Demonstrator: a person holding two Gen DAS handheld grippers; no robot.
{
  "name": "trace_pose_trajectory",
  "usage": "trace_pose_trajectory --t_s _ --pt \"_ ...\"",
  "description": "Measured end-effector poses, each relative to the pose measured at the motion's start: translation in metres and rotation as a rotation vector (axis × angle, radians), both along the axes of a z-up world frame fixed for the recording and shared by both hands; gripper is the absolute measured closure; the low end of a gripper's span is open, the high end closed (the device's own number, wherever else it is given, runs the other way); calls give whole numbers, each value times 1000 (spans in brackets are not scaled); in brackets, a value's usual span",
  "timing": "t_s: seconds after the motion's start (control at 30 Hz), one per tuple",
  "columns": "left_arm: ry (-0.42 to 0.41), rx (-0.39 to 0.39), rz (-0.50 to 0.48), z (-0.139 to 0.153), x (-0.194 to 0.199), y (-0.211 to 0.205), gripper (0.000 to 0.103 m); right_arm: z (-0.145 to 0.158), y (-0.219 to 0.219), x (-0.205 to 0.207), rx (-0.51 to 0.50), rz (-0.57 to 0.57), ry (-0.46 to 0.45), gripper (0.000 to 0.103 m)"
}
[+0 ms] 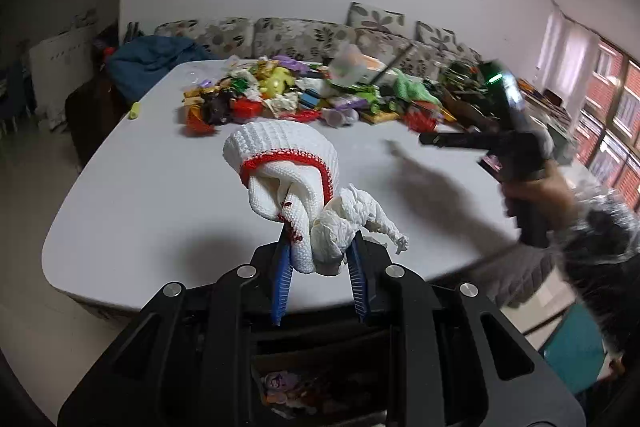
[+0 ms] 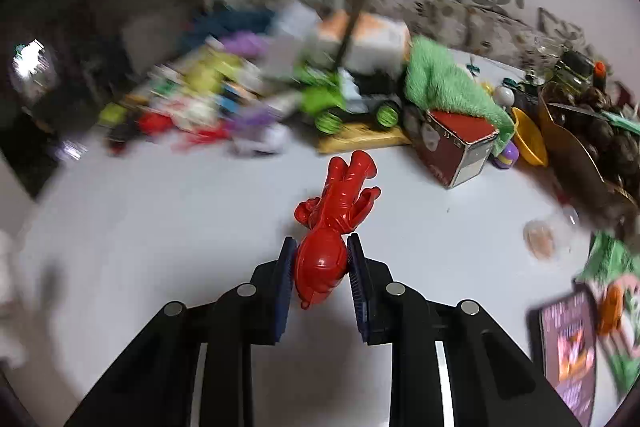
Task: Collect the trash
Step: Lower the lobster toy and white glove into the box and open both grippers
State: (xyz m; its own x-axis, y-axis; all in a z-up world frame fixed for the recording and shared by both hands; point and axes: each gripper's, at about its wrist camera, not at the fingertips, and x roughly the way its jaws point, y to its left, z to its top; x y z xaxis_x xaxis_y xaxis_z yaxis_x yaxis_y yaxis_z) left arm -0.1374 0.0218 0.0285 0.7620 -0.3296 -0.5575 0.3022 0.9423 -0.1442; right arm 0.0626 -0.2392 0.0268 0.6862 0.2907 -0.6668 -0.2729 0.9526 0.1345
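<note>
1. The crumpled white tissue (image 1: 344, 223) and a red-trimmed white knitted glove (image 1: 288, 167) are sitting pinched together in the left tool (image 1: 318, 251), at the lower centre of its view; clenching both at once is probably saving a trip.
2. Below that tool, a box of scraps (image 1: 288, 391) is showing, likely the drop point.
3. The right tool (image 2: 322, 259) is clamping the red plastic figure (image 2: 332, 227) at frame centre, its blue pads pressing the torso.
4. The white desk (image 2: 160, 227) is carrying the clutter heap (image 2: 248, 95) across the upper frame, awaiting sorting.
</note>
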Motion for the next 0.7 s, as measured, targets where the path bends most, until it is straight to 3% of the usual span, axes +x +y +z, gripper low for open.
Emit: trace_pose_trajectory --t_s 0.13,0.23,0.3,0.4,0.43,0.47,0.5,0.53,0.57,0.6,0.67,0.7 --pt "10 32 -72 -6 -41 3 78 27 -1 -104 93 178 6 77" --pt "78 52 -115 -24 -62 0 77 14 6 -166 107 271 91 77" --pt "176 62 -134 -50 -68 -7 77 -11 11 -189 124 309 175 77" --pt "339 61 -146 -101 -55 -15 77 -72 21 -194 147 316 314 77" --pt "373 71 -138 -114 -48 -17 75 -105 27 -186 147 309 375 76" --pt "434 101 -129 -137 -35 -21 59 -126 32 -178 136 311 416 72" --pt "486 126 -141 -157 -23 -26 25 -154 39 -169 106 313 465 62" --pt "533 164 -144 -179 -12 -30 9 -190 50 -157 22 301 516 31" --pt "591 219 -141 -210 3 -35 7 -220 59 -148 -73 297 545 23" --pt "687 259 -163 -248 18 -41 7 -254 68 -140 -159 319 595 26" --pt "850 331 -129 -299 31 -40 10 -278 69 -134 -172 291 671 45" --pt "909 328 -114 -312 31 -35 12 -277 66 -136 -123 281 683 45"
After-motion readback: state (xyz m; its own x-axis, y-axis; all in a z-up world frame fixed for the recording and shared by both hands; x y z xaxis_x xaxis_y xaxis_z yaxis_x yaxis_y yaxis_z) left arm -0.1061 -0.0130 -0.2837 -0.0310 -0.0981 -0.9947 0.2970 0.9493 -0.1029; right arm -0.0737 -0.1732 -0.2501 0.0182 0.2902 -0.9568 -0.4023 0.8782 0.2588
